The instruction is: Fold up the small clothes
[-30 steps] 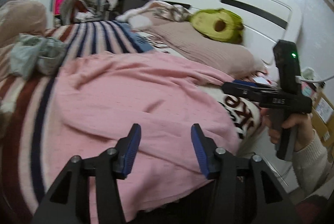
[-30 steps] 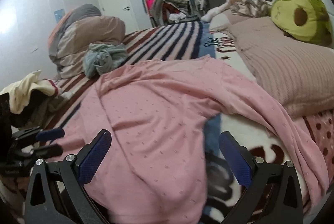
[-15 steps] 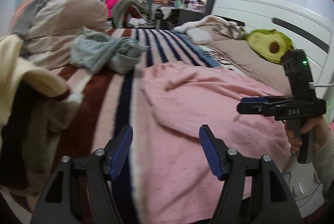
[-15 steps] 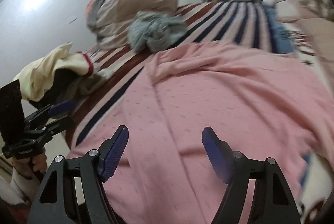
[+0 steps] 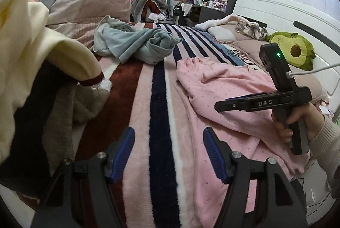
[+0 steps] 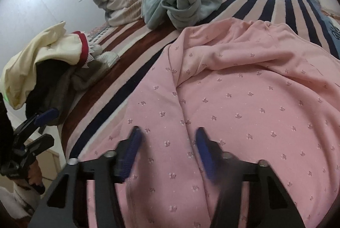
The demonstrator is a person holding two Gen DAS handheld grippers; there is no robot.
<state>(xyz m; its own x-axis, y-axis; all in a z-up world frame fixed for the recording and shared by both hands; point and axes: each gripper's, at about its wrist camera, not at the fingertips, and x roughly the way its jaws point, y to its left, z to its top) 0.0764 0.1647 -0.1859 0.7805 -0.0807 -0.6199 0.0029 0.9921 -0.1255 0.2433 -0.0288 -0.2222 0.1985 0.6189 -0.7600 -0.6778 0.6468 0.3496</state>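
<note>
Across the striped bed (image 5: 136, 113) my left gripper (image 5: 169, 149) has swung off the pink garment (image 6: 244, 87), my right gripper (image 6: 167, 143) narrowing above it, both released.

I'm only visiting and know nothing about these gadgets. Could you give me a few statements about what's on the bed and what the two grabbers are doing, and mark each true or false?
1. The pink garment lies spread on the striped blanket. True.
2. The right gripper has clamped a fold of the pink garment. False: its jaws stand apart above the cloth, holding nothing.
3. The left gripper is open over the blanket, just beside the garment's edge. True.
4. The grey-blue clothes are folded in a neat stack. False: they lie in a crumpled heap.
5. An avocado plush toy sits near the white headboard. True.
</note>
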